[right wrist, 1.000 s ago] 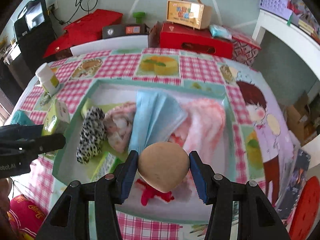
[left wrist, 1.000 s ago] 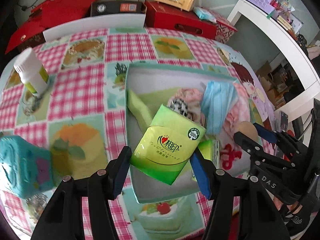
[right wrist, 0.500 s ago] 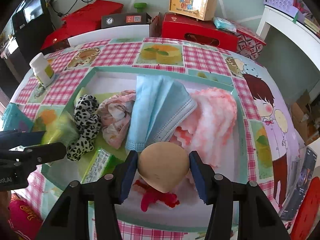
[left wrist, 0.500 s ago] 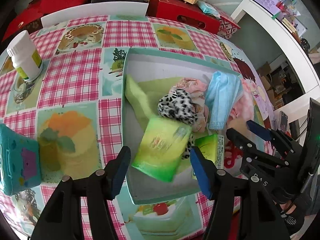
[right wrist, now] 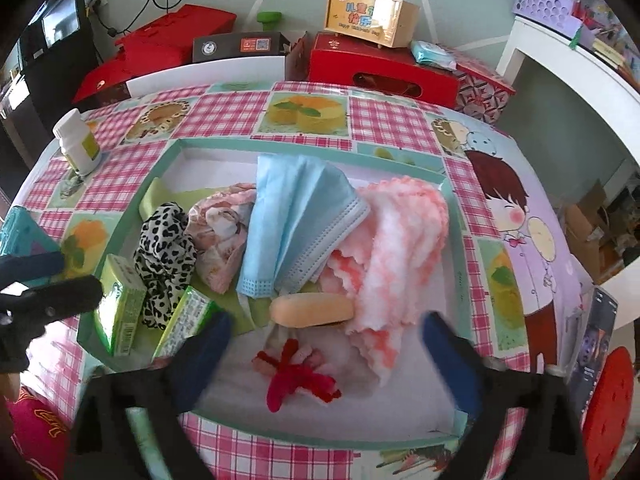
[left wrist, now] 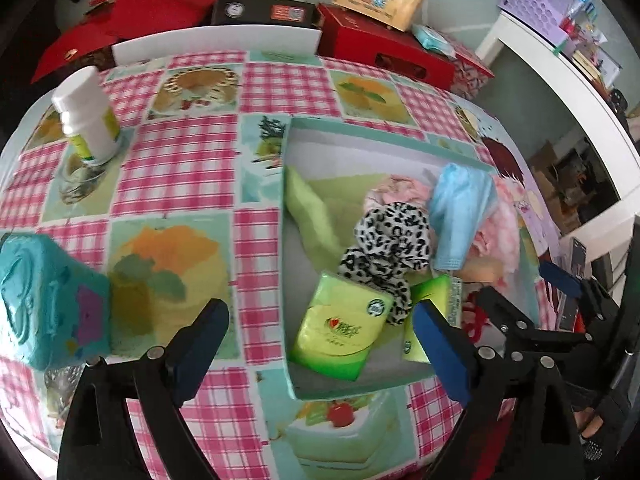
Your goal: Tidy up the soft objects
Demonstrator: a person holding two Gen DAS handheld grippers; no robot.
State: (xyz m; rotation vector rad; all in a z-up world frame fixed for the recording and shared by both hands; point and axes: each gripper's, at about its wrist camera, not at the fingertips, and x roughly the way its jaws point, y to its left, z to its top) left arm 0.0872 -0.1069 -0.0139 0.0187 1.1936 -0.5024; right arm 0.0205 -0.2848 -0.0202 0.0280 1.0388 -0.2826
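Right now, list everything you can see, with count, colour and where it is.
tray: one, teal rim, mid-table
tissue packs: two, green, tray's near-left corner
scrunchie: one, leopard print, beside the packs
face mask: one, blue, tray middle
fluffy cloth: one, pink-white, tray right
sponge: one, tan, under the mask's edge
red yarn bow: one, tray front
bottle: one, white, table's far left
teal box: one, table's left edge
left tool: jaws opening, nothing gripped
right tool: jaws opening, nothing gripped
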